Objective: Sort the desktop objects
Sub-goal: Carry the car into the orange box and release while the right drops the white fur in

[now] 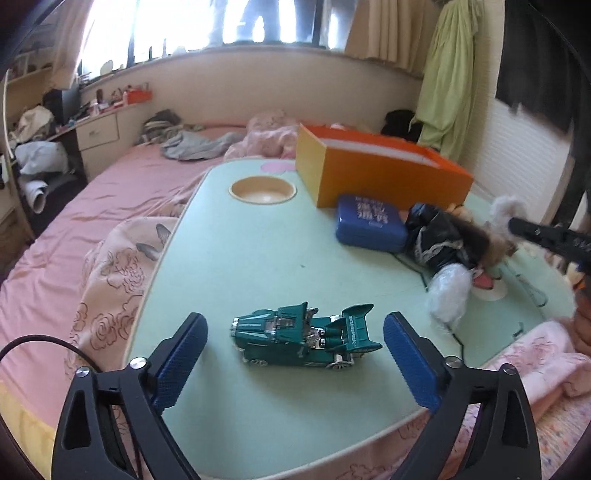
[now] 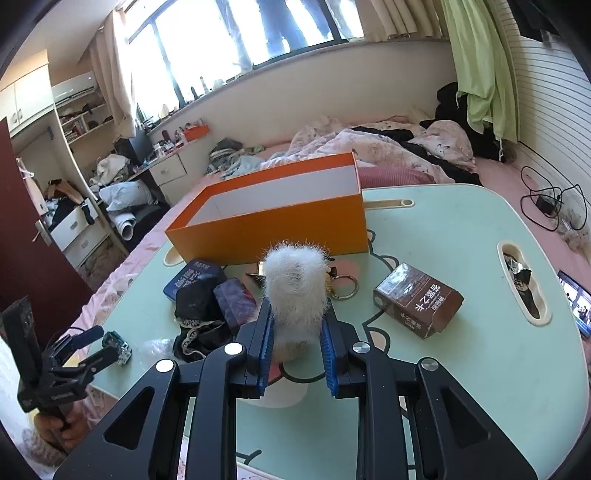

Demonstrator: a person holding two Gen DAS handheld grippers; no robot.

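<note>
My left gripper (image 1: 295, 350) stands wide around the toy car (image 1: 306, 341) on the table (image 1: 240, 266), pads clear of it. Only the right view shows my right gripper (image 2: 297, 332) clamping a white fluffy toy (image 2: 295, 284) near the orange box (image 2: 273, 218) and the brown carton (image 2: 417, 299).

Sunlit window (image 2: 236, 33) behind pink bed (image 1: 110, 192)
</note>
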